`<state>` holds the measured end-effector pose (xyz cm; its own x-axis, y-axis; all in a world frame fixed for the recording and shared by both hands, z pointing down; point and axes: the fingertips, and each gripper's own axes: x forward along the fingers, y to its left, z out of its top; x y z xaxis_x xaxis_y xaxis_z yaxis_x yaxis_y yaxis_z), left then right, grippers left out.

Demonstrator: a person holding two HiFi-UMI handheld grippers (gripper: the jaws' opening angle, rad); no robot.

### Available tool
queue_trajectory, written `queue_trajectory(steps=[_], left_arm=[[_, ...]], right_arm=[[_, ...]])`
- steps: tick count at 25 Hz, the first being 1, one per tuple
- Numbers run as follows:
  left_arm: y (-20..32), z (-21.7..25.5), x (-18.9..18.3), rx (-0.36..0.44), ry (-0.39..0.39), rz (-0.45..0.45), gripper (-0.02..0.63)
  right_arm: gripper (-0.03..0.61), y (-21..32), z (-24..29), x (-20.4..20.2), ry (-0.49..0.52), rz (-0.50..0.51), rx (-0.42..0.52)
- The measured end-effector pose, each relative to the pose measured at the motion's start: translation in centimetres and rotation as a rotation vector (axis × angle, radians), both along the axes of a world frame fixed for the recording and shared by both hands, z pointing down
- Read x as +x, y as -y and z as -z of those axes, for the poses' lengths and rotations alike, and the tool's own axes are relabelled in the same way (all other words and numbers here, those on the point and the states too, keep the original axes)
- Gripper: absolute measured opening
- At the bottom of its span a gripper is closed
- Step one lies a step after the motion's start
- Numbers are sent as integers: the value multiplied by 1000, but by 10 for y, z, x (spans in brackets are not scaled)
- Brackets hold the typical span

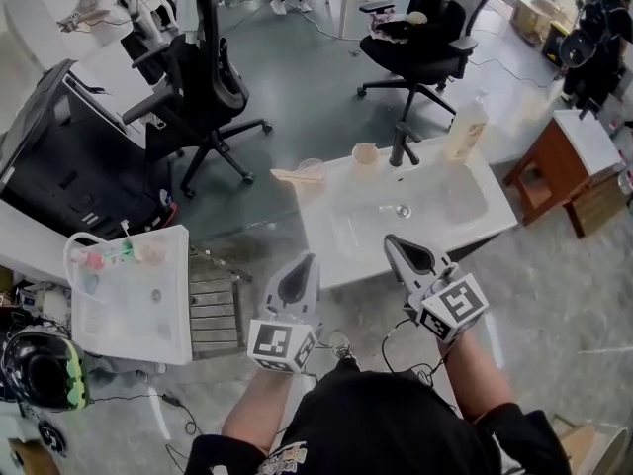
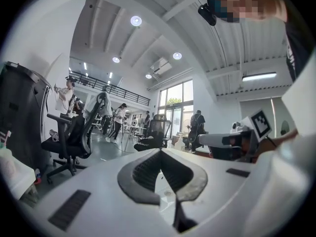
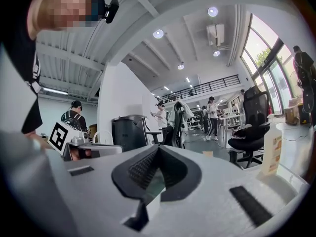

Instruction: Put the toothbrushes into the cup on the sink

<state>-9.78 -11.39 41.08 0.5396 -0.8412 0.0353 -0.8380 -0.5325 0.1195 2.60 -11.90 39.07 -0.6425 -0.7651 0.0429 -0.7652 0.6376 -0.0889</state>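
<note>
Sink rim (image 1: 331, 198) left of the faucet (image 1: 401, 146) holds the cup (image 1: 365, 153) and, farther left, apparent toothbrushes (image 1: 295, 175); left gripper (image 1: 303, 270) and right gripper (image 1: 403, 250) are clenched empty, so reaching unopened could knock them off.

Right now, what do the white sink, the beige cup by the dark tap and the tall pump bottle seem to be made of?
The white rectangular sink looks like glossy ceramic or moulded plastic: smooth, with a soft sheen. The pale beige round cup is probably matte plastic: opaque, no glints. The tall pump bottle seems translucent plastic, with yellowish contents showing through.
</note>
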Motion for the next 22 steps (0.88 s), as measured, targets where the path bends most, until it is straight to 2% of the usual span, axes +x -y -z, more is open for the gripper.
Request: queue_trajectory(steps=[6,12,17,22], left_arm=[[-78,8,43,17,13,30,5],[-160,11,59,18,44,82,5],[-206,22,49,35,64,132,5],[-236,24,17,40,60,164,5]], right_arm=[[6,-76,-3,39,-23,41,14],[6,-149,-2,51,-4,96,23],[6,-187,4,42,25,135,24],[6,-212,3,9,30,163,24]])
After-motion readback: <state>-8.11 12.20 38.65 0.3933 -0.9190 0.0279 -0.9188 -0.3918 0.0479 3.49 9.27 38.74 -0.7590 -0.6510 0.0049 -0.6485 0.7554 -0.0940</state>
